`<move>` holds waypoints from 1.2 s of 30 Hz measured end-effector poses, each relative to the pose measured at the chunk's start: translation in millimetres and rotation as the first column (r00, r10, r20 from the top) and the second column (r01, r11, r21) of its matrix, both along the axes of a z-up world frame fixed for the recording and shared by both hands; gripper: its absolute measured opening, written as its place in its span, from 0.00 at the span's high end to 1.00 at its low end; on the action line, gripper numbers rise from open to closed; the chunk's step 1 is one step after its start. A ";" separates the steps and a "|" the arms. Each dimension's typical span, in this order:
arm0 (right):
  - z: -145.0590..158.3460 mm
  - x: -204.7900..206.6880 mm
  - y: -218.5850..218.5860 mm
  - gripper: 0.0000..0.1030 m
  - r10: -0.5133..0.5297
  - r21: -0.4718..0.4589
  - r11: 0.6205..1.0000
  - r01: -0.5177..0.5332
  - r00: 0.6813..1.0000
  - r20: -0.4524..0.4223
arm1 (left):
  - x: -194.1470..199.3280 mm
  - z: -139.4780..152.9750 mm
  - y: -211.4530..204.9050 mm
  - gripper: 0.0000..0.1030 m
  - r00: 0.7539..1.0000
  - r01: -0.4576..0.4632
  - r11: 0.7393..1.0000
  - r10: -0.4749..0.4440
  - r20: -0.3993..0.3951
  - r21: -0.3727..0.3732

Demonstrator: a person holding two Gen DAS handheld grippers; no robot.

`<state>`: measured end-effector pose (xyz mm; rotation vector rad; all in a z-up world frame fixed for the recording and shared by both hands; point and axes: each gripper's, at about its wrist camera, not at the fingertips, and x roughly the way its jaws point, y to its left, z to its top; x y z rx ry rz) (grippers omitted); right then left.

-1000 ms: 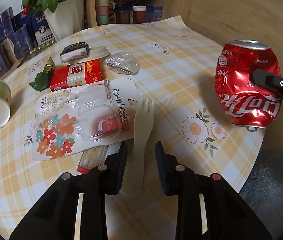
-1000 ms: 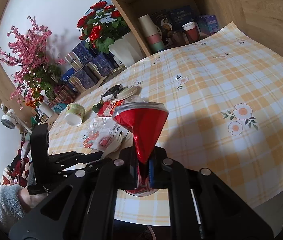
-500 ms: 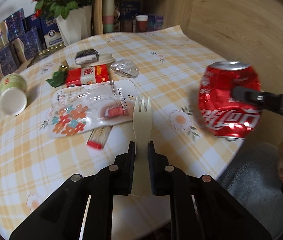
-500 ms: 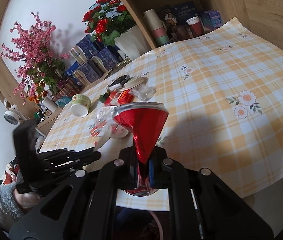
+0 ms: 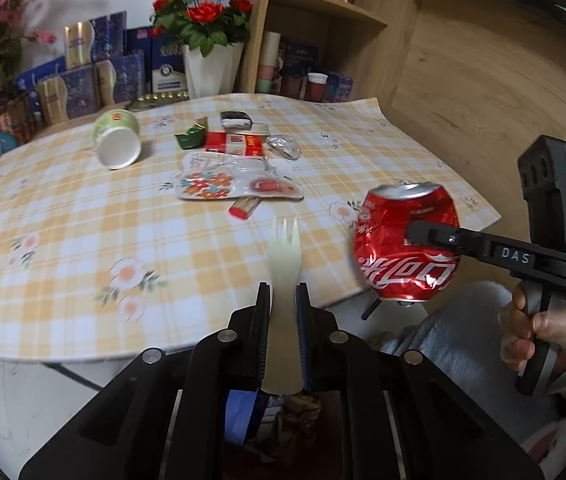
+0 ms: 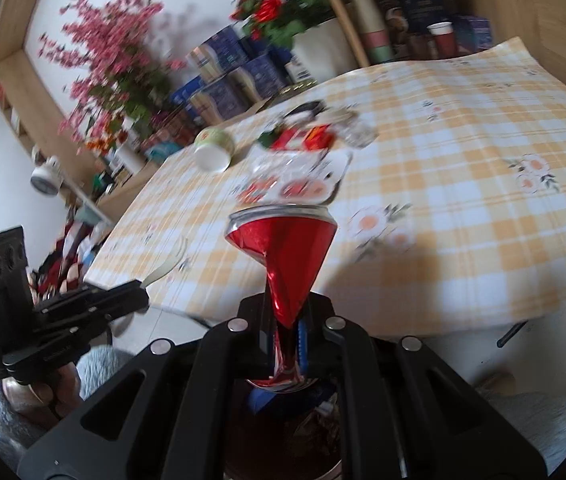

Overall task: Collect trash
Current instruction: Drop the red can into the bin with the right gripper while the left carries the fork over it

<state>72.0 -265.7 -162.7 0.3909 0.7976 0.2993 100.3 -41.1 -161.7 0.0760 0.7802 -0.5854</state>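
Fork (image 5: 285, 264): the left gripper (image 5: 284, 320) is grasping the pale fork by its handle, clenched on it; the long axis is running away from the camera, tines pointing far, toward the table; the fork is hanging over the near table edge, clear of the cloth.
Can (image 5: 406, 242): the right gripper (image 6: 289, 332) is clenching the crushed red can at its flattened middle; the can is standing upright with its silver top up, held off the near right corner of the table.
Paper cup (image 5: 118, 145): it is lying on its side at far left, open mouth facing near; the inside is showing white and nothing in it can be seen.
Trash cluster: a blister pack (image 5: 239, 181) with a flower print is lying at table centre; a red box (image 5: 234, 143), a green wrapper (image 5: 190, 136), a dark packet (image 5: 235, 119) and a clear crumpled wrapper (image 5: 284, 146) are sitting just beyond it; a small red-tipped item (image 5: 243, 208) is poking out from under the pack's near edge.
Table (image 5: 63, 224): the checked cloth is lying bare across the near left and the right side.
Edges: the near cloth edge is sitting just below both grippers; shelves with a flower vase (image 5: 207, 69) are bordering the far side.
Below: a container under the grippers is blurred; its contents cannot be told.
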 end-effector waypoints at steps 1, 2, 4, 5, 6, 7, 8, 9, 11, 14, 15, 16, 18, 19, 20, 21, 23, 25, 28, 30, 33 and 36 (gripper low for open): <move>-0.7 -3.3 6.1 0.89 0.017 -0.010 1.000 -0.017 1.000 -0.002 | -6.9 0.3 4.8 0.87 1.000 -0.008 1.000 0.008 0.005 0.000; -1.9 -6.6 12.1 0.89 0.034 -0.019 0.999 -0.034 0.999 -0.007 | -11.4 0.0 8.8 0.87 1.000 -0.015 1.000 0.015 0.006 -0.003; -5.1 -12.3 22.2 0.89 0.063 -0.033 0.997 -0.063 0.998 -0.018 | -21.1 -0.5 20.6 0.87 0.999 -0.036 0.999 0.036 0.005 -0.013; -8.0 -16.5 29.8 0.89 0.082 -0.045 0.995 -0.084 0.996 -0.026 | -25.1 -1.0 25.9 0.87 0.999 -0.046 0.999 0.046 0.004 -0.019; -10.0 -19.1 34.7 0.89 0.096 -0.057 0.994 -0.098 0.995 -0.031 | -29.3 -1.3 31.7 0.87 0.998 -0.056 0.998 0.056 0.003 -0.025; -14.7 -23.4 43.0 0.89 0.118 -0.073 0.990 -0.122 0.992 -0.045 | -32.3 -1.4 36.5 0.87 0.998 -0.063 0.998 0.064 0.003 -0.030; -18.1 -25.7 48.2 0.89 0.133 -0.081 0.987 -0.137 0.990 -0.056 | -35.5 -1.6 40.5 0.87 0.998 -0.070 0.997 0.070 0.006 -0.032; -21.1 -28.2 52.0 0.89 0.144 -0.087 0.985 -0.149 0.988 -0.065 | -39.9 -2.1 45.4 0.87 0.997 -0.078 0.996 0.078 0.012 -0.033; -29.5 -33.2 62.3 0.89 0.170 -0.100 0.979 -0.179 0.981 -0.092 | -44.4 -3.1 49.9 0.87 0.996 -0.086 0.996 0.087 0.019 -0.032; -44.1 -36.8 72.4 0.89 0.192 -0.130 0.969 -0.210 0.972 -0.133 | -51.6 -8.5 58.0 0.87 0.995 -0.100 0.994 0.101 0.017 -0.042; -49.1 -36.7 74.3 0.89 0.195 -0.136 0.967 -0.215 0.970 -0.148 | -52.3 -10.0 59.8 0.87 0.995 -0.101 0.994 0.102 0.014 -0.046; -55.9 -35.6 75.8 0.89 0.196 -0.140 0.965 -0.220 0.966 -0.168 | -54.1 -12.8 62.6 0.87 0.994 -0.107 0.993 0.108 0.009 -0.051; -67.7 -32.9 76.3 0.89 0.189 -0.148 0.964 -0.221 0.961 -0.204 | -56.4 -16.3 66.3 0.87 0.993 -0.114 0.992 0.114 0.004 -0.057; -73.7 -31.6 75.7 0.89 0.183 -0.150 0.964 -0.219 0.958 -0.220 | -56.4 -17.2 68.4 0.87 0.993 -0.119 0.991 0.119 0.001 -0.065; -80.0 -29.3 75.0 0.89 0.175 -0.151 0.965 -0.215 0.955 -0.238 | -55.8 -17.4 71.4 0.87 0.992 -0.125 0.989 0.125 -0.002 -0.076; -85.7 -27.7 74.6 0.89 0.168 -0.151 0.966 -0.210 0.953 -0.253 | -55.4 -17.2 73.4 0.87 0.991 -0.130 0.988 0.130 -0.002 -0.084; -96.6 -25.4 73.5 0.89 0.154 -0.148 0.968 -0.203 0.945 -0.287 | -54.6 -18.6 75.2 0.87 0.991 -0.136 0.987 0.136 -0.008 -0.088; -106.3 -24.4 73.3 0.89 0.145 -0.144 0.969 -0.199 0.937 -0.317 | -53.7 -23.6 74.4 0.87 0.991 -0.132 0.988 0.131 -0.026 -0.083; -114.5 -23.6 73.4 0.89 0.136 -0.149 0.969 -0.198 0.929 -0.344 | -51.6 -31.3 68.3 0.87 0.993 -0.111 0.991 0.108 -0.054 -0.068; -118.3 -23.0 74.0 0.89 0.136 -0.156 0.967 -0.202 0.924 -0.357 | -50.4 -33.6 65.2 0.87 0.994 -0.101 0.993 0.097 -0.057 -0.062; -122.1 -22.2 75.0 0.89 0.135 -0.164 0.964 -0.209 0.918 -0.374 | -49.1 -37.1 59.7 0.87 0.994 -0.087 0.995 0.084 -0.065 -0.052; -123.3 -21.8 73.1 0.89 0.128 -0.167 0.965 -0.203 0.917 -0.378 | -48.9 -39.2 55.3 0.87 0.995 -0.077 0.996 0.074 -0.069 -0.042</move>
